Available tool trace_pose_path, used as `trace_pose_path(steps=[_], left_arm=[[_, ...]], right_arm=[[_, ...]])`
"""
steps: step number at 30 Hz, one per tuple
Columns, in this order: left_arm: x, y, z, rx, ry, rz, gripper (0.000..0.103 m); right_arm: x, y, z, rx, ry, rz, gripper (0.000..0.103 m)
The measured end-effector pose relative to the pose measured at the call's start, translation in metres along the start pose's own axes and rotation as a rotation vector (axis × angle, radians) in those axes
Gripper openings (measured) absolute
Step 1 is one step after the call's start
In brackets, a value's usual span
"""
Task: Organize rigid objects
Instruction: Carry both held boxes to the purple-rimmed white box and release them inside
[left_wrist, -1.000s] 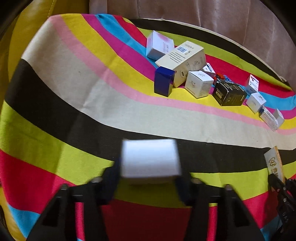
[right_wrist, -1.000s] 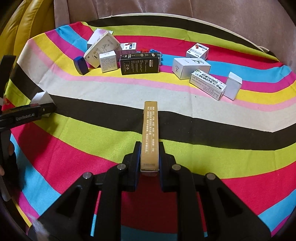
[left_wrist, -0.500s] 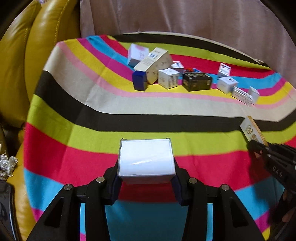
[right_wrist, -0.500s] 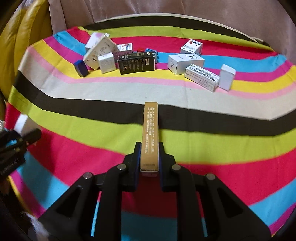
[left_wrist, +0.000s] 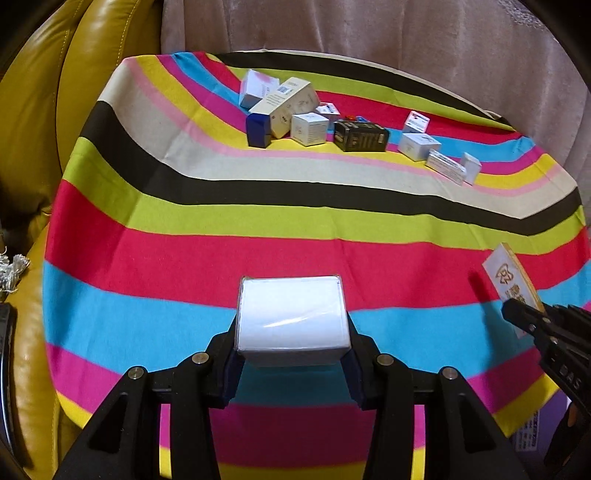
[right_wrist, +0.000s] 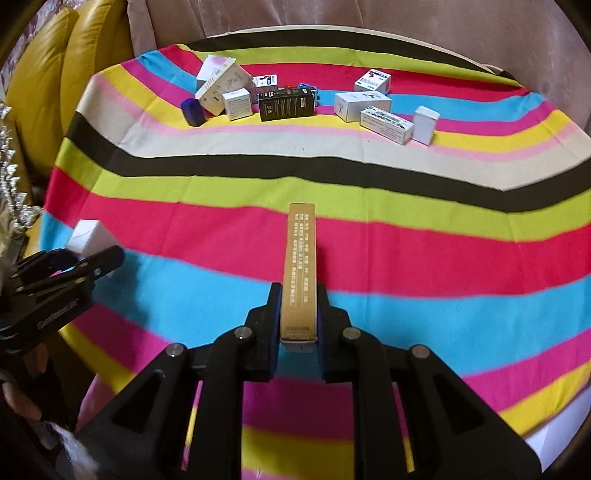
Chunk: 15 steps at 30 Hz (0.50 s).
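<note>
My left gripper (left_wrist: 291, 354) is shut on a white box (left_wrist: 291, 317) and holds it above the near part of the striped cloth (left_wrist: 184, 258). My right gripper (right_wrist: 295, 328) is shut on a long gold box (right_wrist: 300, 269), held edge-up above the cloth (right_wrist: 443, 258). The right gripper and gold box also show at the right in the left wrist view (left_wrist: 509, 284); the left gripper and white box show at the left in the right wrist view (right_wrist: 88, 236). Several small boxes lie in a row at the far side (left_wrist: 354, 133), among them a black box (right_wrist: 286, 105) and a dark blue box (right_wrist: 192, 110).
The striped cloth covers a table with a drop at its near edge. A yellow leather sofa (left_wrist: 44, 110) stands at the left. A beige curtain (left_wrist: 369, 33) hangs behind the table. A purple and white thing (left_wrist: 532, 435) sits below the near right edge.
Both grippers have pulled back toward the near edge of the table with their boxes still held. The row of boxes now looks farther away.
</note>
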<state>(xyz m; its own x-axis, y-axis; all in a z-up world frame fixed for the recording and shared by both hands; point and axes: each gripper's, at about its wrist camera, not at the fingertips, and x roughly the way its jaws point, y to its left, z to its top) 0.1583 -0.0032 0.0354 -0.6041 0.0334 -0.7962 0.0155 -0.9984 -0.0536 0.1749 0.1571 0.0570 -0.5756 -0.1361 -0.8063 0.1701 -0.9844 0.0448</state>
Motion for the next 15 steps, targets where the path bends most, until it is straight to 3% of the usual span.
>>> trace_pose_path(steps=[6,10,15], left_arm=[[-0.053,-0.046,0.003,0.114,-0.085,-0.08,0.047],[-0.085,-0.092,0.002,0.218,-0.122,-0.177,0.047],[-0.11,-0.146,-0.005,0.337,-0.103,-0.291,0.047]], right_arm=[[-0.084,-0.028,-0.021,0.042,-0.058,0.024,0.019],[-0.133,-0.053,-0.043,0.075,-0.104,-0.02,0.019],[-0.179,-0.093,-0.082,0.168,-0.142,-0.097,0.019]])
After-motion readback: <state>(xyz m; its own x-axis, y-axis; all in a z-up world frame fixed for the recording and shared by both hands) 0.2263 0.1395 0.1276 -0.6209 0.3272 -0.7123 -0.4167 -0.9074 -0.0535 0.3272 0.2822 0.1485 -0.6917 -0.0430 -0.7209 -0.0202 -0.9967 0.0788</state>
